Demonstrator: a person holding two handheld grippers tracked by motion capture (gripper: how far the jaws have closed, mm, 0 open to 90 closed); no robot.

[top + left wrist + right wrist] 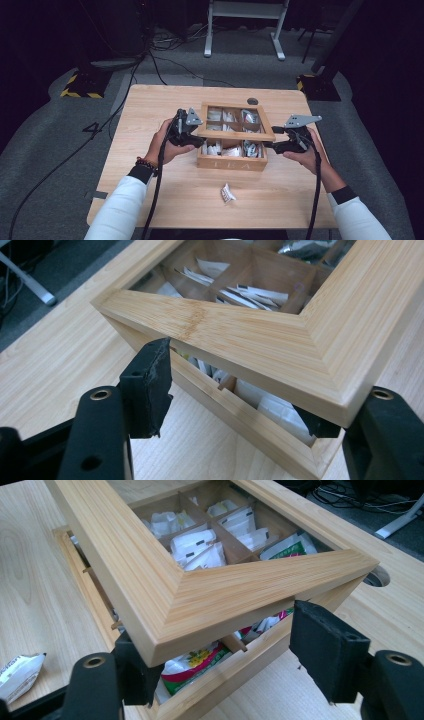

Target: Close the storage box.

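We have a light bamboo tea box (pixel 231 162) near the middle of a pale wood-grain table (pixel 150 110), its square-framed hinged lid (pixel 235 131) with a glass pane raised partway at the front. Inside, thin wooden dividers form compartments holding white paper sachets and a few coloured foil ones. Our left gripper (pixel 192 141) has black jaws spread either side of the lid's front-left corner, one rubber pad under the frame edge; not clamped. Our right gripper (pixel 274 145) sits the same way at the front-right corner, jaws apart, frame between them. One loose white sachet (pixel 228 193) lies on the table, in front of the box. Grey carpet floor, black cables, a white desk frame (pixel 245 25) behind.
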